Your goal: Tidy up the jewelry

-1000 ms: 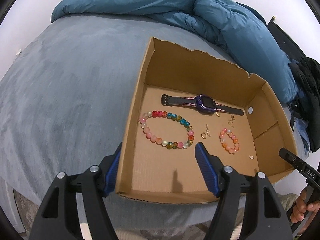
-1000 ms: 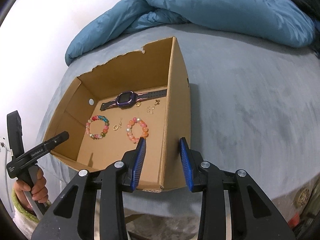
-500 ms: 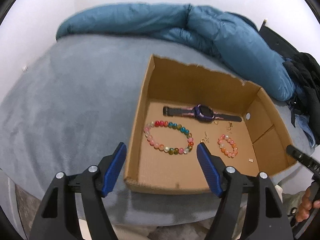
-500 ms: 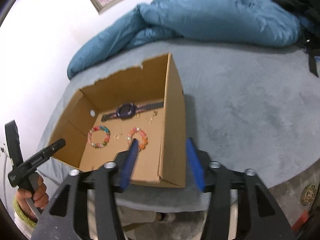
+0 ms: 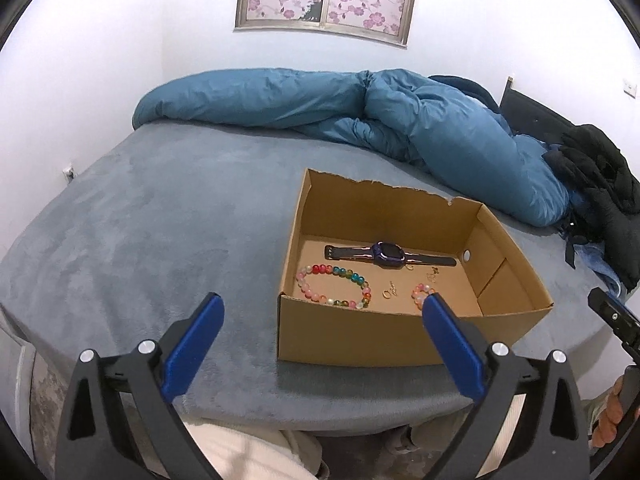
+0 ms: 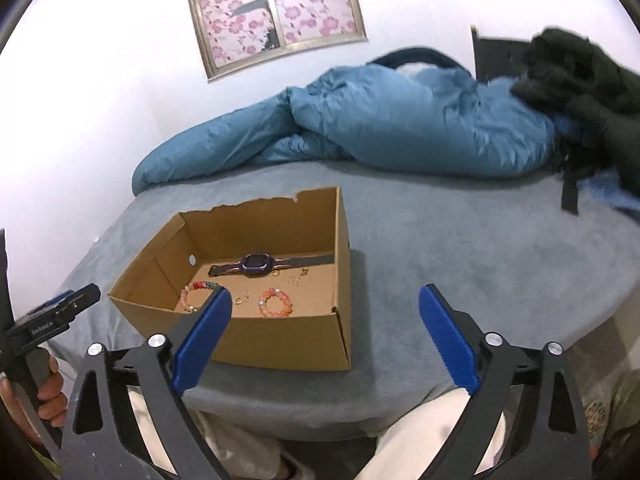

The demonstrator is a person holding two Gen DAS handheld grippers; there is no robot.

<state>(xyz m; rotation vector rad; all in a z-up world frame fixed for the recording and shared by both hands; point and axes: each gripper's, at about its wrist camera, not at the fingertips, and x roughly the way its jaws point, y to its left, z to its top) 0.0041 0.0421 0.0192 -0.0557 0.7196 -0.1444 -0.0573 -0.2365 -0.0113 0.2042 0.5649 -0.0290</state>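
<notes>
Both claws, left (image 5: 320, 316) and right (image 6: 325, 308), hang wide open and empty short of the box (image 5: 400, 338) on the bed (image 5: 160, 240). Watch (image 5: 386, 255), bracelets (image 5: 334, 285) and rings lie inside; approach from above, clearing the near wall.

left claw (image 5: 320, 312): blue pads spread wide, nothing between them, held level and pointing forward | right claw (image 6: 325, 306): blue pads spread wide, nothing held, pointing forward | left hand (image 6: 48, 396): wrapped round its handle | right hand (image 5: 608, 416): fingers on handle, partly visible
</notes>
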